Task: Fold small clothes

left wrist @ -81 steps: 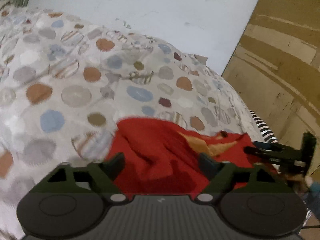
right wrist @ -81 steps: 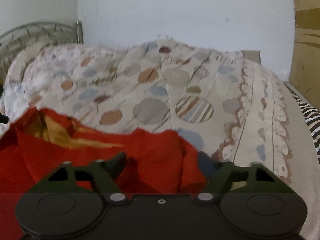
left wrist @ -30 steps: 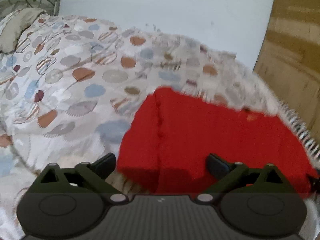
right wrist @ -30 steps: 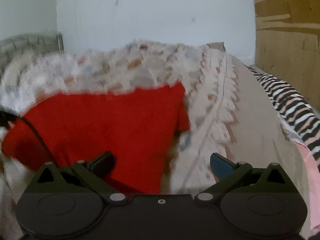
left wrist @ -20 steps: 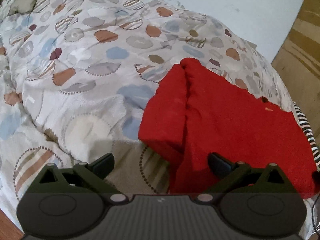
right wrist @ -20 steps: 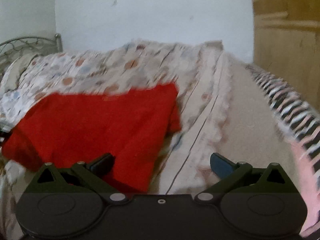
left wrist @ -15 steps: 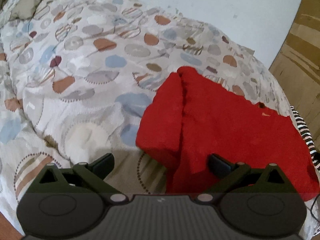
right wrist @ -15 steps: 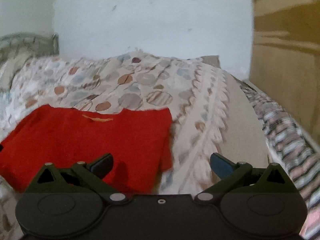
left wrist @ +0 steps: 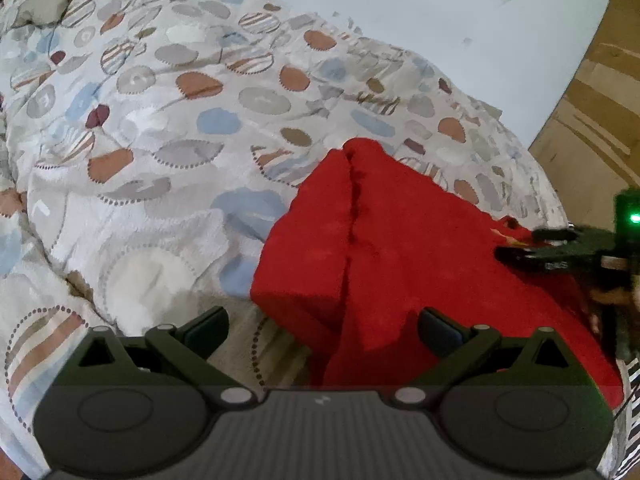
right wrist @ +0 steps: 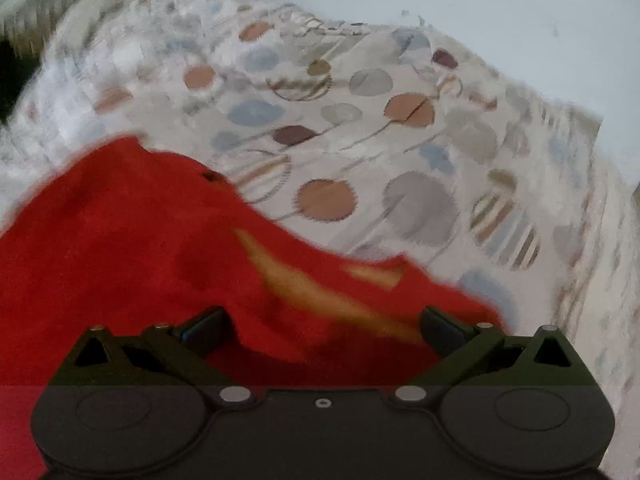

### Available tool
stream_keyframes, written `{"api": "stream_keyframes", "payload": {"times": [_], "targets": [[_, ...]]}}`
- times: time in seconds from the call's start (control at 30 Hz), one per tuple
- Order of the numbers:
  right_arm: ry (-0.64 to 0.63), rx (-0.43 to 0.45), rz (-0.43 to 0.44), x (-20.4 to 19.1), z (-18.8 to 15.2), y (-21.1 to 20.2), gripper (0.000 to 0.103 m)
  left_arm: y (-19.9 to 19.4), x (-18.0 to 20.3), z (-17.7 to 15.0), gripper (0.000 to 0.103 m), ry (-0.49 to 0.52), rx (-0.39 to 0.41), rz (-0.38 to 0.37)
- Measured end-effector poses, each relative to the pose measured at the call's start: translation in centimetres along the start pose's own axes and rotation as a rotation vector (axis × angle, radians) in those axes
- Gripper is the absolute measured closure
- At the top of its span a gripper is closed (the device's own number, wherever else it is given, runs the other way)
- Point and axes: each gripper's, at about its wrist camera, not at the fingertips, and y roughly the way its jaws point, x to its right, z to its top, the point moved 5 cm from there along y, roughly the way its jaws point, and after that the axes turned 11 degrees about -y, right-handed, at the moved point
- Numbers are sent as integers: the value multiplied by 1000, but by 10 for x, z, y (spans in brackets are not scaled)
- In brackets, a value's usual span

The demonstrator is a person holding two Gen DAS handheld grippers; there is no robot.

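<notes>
A small red garment (left wrist: pixel 400 248) lies on the patterned bedspread (left wrist: pixel 160 128), with one side flap folded over along a lengthwise crease. My left gripper (left wrist: pixel 322 328) hovers open over the garment's near left corner, nothing between its fingers. In the right wrist view the same red garment (right wrist: pixel 140 240) shows its orange neckline lining (right wrist: pixel 304 284), blurred by motion. My right gripper (right wrist: pixel 322 328) is open just above that neckline. From the left wrist view, the right gripper (left wrist: pixel 520 245) reaches in from the right over the garment's collar edge.
The bedspread (right wrist: pixel 400 140) covers a bed against a white wall (left wrist: pixel 440 8). A wooden panel (left wrist: pixel 600 112) stands to the right. Striped fabric (left wrist: pixel 632 384) shows at the bed's right edge. A metal bed frame (right wrist: pixel 32 8) is at the far left.
The right gripper has swung down and left onto the garment's neckline and now appears in the left wrist view. The left gripper has stayed nearly still. Both let go of the garment earlier.
</notes>
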Motion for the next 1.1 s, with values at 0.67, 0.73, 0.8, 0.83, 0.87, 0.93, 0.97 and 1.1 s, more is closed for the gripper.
{"api": "stream_keyframes", "payload": {"times": [0.67, 0.73, 0.8, 0.83, 0.87, 0.93, 0.97, 1.1], "targets": [[-83, 106, 58, -13, 4, -25, 54, -5, -9, 6, 1, -52, 26, 8], [-51, 85, 94, -18, 3, -21, 60, -6, -12, 8, 1, -69, 39, 8], [1, 73, 138, -15, 2, -13, 70, -7, -15, 10, 1, -85, 47, 8], [26, 69, 150, -16, 2, -9, 71, -7, -16, 11, 1, -92, 49, 7], [45, 66, 156, -15, 2, -8, 73, -7, -17, 12, 1, -96, 50, 7], [62, 55, 172, -17, 3, -5, 94, -7, -18, 13, 1, -103, 49, 6], [57, 58, 160, -18, 4, -7, 103, -7, -18, 13, 1, -107, 50, 5], [50, 133, 28, -11, 14, -21, 103, -9, -18, 13, 1, -108, 56, -5]]}}
